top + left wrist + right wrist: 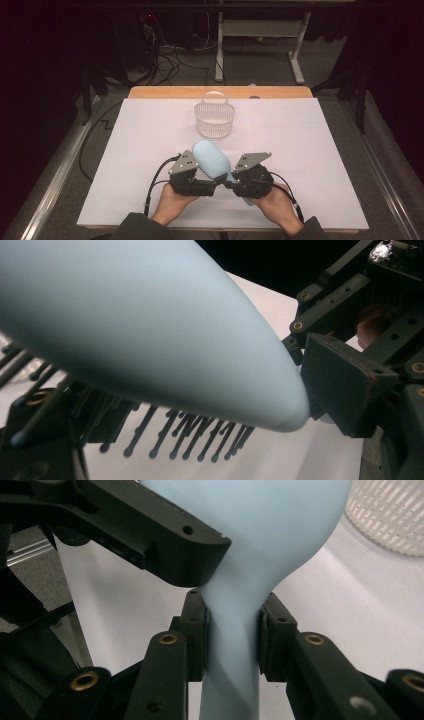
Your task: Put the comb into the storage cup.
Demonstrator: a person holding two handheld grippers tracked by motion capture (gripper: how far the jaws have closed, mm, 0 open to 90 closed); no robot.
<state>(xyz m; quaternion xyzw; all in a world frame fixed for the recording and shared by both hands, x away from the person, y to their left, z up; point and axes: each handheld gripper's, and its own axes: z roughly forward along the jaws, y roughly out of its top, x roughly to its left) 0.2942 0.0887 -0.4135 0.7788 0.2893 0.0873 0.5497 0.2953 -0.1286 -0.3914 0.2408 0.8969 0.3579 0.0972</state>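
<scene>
The right gripper (232, 630) is clenched on the neck of the light blue hairbrush (235, 545), whose handle runs back between its jaws. The left gripper (200, 184) clamps the brush head just beside it, bristles (170, 437) hanging below. Ahead of both, well apart on the white table (310, 150), stands the white basket (214, 120).

Wooden table (150, 92), its tan edge bare along the 12 o'clock side. Covered almost wholly by a white sheet (300, 150), flat, reaching the 6 o'clock edge. On the sheet, toward 12 o'clock of centre, a white slatted basket (214, 120) with an arched handle, upright. At the 12 o'clock edge, just right of the basket, a small dark spot, too small to tell.
</scene>
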